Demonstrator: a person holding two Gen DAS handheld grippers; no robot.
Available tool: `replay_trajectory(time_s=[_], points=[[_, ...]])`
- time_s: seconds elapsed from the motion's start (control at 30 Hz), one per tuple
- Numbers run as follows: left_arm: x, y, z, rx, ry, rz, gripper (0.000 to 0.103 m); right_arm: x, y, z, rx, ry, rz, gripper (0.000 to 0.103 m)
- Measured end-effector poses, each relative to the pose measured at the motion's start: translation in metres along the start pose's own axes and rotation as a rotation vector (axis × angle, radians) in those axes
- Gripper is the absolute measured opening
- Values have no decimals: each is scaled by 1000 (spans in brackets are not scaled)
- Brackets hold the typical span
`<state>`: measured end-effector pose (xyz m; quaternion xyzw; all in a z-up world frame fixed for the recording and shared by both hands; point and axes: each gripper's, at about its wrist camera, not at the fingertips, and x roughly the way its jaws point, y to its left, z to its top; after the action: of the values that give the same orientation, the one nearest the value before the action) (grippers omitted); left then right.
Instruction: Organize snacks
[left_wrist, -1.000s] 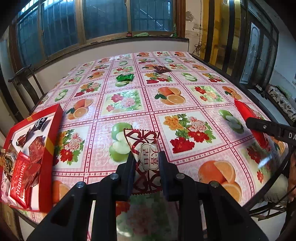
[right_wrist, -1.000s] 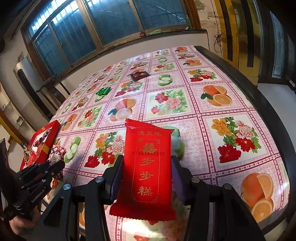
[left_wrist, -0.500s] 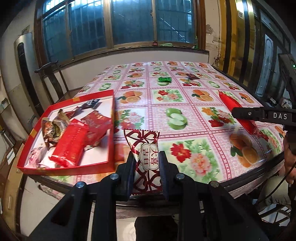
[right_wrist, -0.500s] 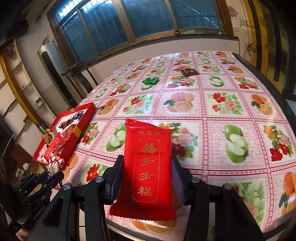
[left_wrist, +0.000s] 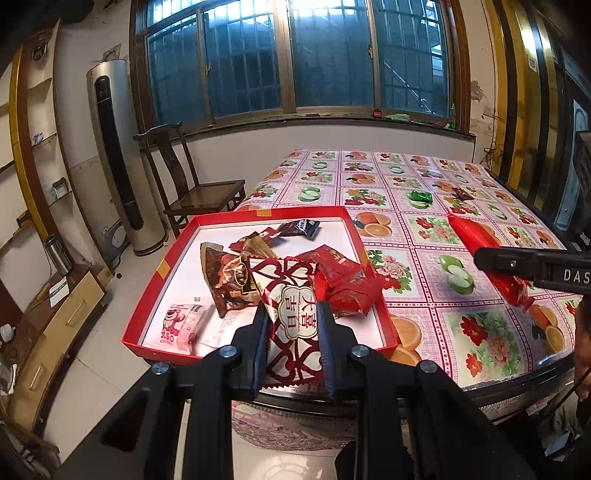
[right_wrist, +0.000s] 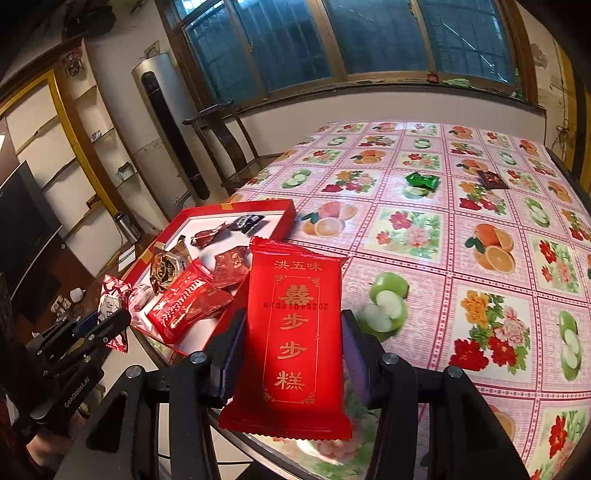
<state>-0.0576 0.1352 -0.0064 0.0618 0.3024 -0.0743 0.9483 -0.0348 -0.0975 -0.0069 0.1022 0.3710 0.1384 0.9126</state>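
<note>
My left tongs (left_wrist: 291, 325) grip a patterned candy packet (left_wrist: 295, 314) | my right tongs (right_wrist: 295, 350) grip a red cake packet (right_wrist: 295, 332) | red box (left_wrist: 177, 258) just ahead of left tongs

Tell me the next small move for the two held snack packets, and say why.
Probably carry the left hand-held gripper forward over the red box and release there. It is shut on the red-and-white packet, poised at the box's near edge, where other snacks already lie. The right hand-held gripper grips a red packet beside the box and could follow.
</note>
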Motion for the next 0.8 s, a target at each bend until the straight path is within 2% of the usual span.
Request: replay_trajectory(time_s=[0.33, 0.47, 0.8], points=[[-16, 12, -2, -34, -39, 1, 24, 6, 25, -6, -26, -5, 47, 53], [-21, 8, -3, -37, -52, -9, 24, 1, 30, -8, -51, -22, 35, 53], [-19, 18, -4, -71, -41, 23, 24, -8, 19, -12, -30, -44, 19, 53]])
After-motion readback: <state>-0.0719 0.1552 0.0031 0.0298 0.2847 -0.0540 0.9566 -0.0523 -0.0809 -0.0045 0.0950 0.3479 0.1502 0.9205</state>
